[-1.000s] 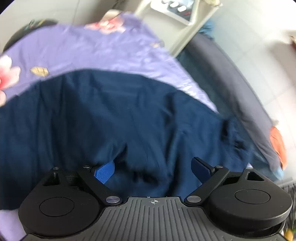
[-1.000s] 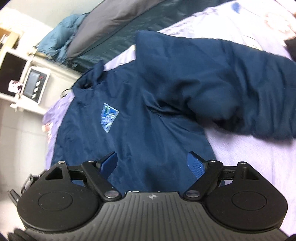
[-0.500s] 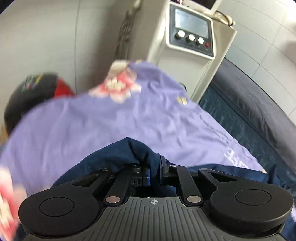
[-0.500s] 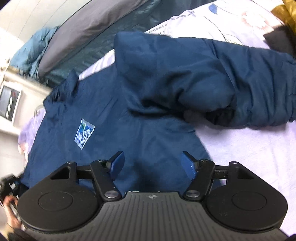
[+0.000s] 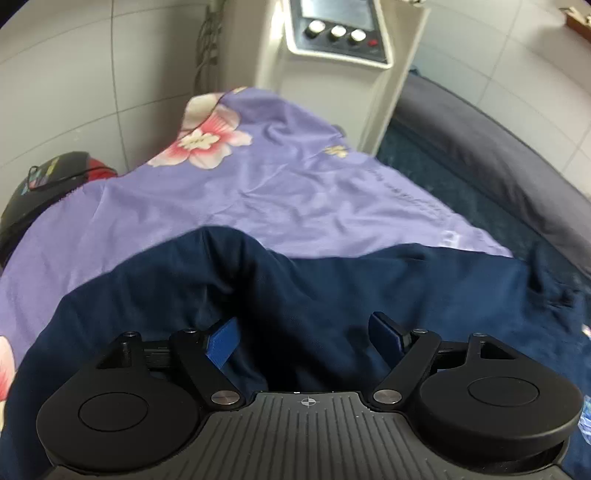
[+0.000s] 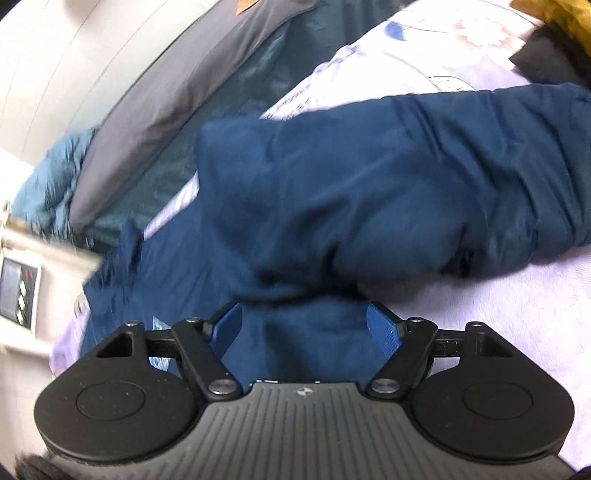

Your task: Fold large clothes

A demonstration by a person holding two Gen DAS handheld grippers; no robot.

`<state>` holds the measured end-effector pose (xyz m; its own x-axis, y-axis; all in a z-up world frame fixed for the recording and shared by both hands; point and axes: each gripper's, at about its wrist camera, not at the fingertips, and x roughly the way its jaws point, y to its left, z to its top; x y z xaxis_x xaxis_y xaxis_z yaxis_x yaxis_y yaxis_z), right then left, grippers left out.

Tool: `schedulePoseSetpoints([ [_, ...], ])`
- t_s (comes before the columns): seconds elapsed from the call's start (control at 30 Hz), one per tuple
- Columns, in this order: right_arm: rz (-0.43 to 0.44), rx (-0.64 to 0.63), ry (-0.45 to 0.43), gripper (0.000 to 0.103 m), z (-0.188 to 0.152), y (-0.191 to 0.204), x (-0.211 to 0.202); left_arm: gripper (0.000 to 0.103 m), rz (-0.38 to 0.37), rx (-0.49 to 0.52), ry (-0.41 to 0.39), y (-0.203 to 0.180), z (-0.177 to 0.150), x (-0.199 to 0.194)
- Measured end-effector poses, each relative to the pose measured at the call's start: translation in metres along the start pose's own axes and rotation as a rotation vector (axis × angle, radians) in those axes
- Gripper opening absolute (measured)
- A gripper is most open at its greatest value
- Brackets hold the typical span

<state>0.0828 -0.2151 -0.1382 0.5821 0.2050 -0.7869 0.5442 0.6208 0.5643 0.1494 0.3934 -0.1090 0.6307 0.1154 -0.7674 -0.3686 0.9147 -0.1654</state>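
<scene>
A large navy blue jacket (image 5: 332, 288) lies on a lilac flowered bedsheet (image 5: 280, 192). In the left wrist view a raised fold of it (image 5: 221, 251) bulges just ahead of my left gripper (image 5: 306, 339), which is open and empty right above the cloth. In the right wrist view the jacket (image 6: 332, 192) has one sleeve (image 6: 498, 177) folded across its body toward the right. My right gripper (image 6: 304, 325) is open and empty, just above the jacket's lower part.
A white machine with knobs (image 5: 340, 33) stands at the bed's far end. A grey cushion (image 5: 498, 140) and dark teal cover (image 5: 443, 177) run along the wall. A black and red object (image 5: 44, 181) sits at the left. Yellow and black items (image 6: 554, 37) lie far right.
My left gripper was shut on the jacket's edge half a second ago and has opened, dropping the fold. My right gripper has moved in closer over the jacket toward the folded sleeve.
</scene>
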Motion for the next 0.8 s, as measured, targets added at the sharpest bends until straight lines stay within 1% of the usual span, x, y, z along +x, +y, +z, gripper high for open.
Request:
schedulePoseSetpoints([
  [0.03, 0.014, 0.015, -0.011, 0.07, 0.005, -0.003, 0.001, 0.103, -0.019, -0.002, 0.003, -0.002, -0.004, -0.008],
  [0.1, 0.014, 0.034, -0.037, 0.062, 0.013, -0.01, 0.001, 0.103, -0.048, -0.018, 0.011, -0.002, -0.012, -0.024],
  [0.17, 0.011, 0.046, -0.072, 0.038, 0.02, -0.019, -0.002, 0.103, -0.057, -0.044, 0.02, -0.002, -0.024, -0.042],
  [0.2, 0.009, 0.053, -0.089, 0.037, 0.024, -0.022, -0.003, 0.103, -0.054, -0.054, 0.023, -0.002, -0.031, -0.052],
  [0.27, -0.012, 0.054, -0.1, 0.03, 0.03, -0.027, -0.003, 0.103, -0.034, -0.051, 0.028, -0.004, -0.048, -0.07],
  [0.33, -0.023, 0.093, -0.081, 0.03, 0.032, -0.037, 0.003, 0.103, 0.01, -0.028, 0.034, -0.008, -0.064, -0.082],
  [0.4, -0.013, 0.141, -0.022, 0.034, 0.032, -0.046, 0.012, 0.103, 0.043, -0.017, 0.052, -0.014, -0.08, -0.089],
  [0.43, -0.007, 0.158, -0.005, 0.043, 0.032, -0.049, 0.013, 0.103, 0.044, -0.016, 0.066, -0.017, -0.086, -0.092],
  [0.47, -0.007, 0.169, 0.005, 0.059, 0.031, -0.05, 0.011, 0.103, 0.044, -0.013, 0.082, -0.023, -0.093, -0.095],
  [0.53, 0.018, 0.179, 0.016, 0.072, 0.027, -0.051, 0.0, 0.103, 0.035, 0.003, 0.1, -0.034, -0.105, -0.102],
  [0.6, 0.084, 0.187, 0.01, 0.074, 0.019, -0.056, -0.017, 0.103, 0.016, 0.02, 0.111, -0.05, -0.115, -0.108],
  [0.67, 0.105, 0.216, 0.0, 0.081, 0.012, -0.068, -0.033, 0.103, -0.013, 0.037, 0.119, -0.069, -0.125, -0.113],
  [0.73, 0.092, 0.286, -0.036, 0.082, 0.006, -0.09, -0.048, 0.103, -0.043, 0.067, 0.13, -0.09, -0.134, -0.117],
  [0.8, 0.039, 0.365, -0.076, 0.082, 0.003, -0.12, -0.059, 0.103, -0.068, 0.108, 0.144, -0.113, -0.142, -0.117],
])
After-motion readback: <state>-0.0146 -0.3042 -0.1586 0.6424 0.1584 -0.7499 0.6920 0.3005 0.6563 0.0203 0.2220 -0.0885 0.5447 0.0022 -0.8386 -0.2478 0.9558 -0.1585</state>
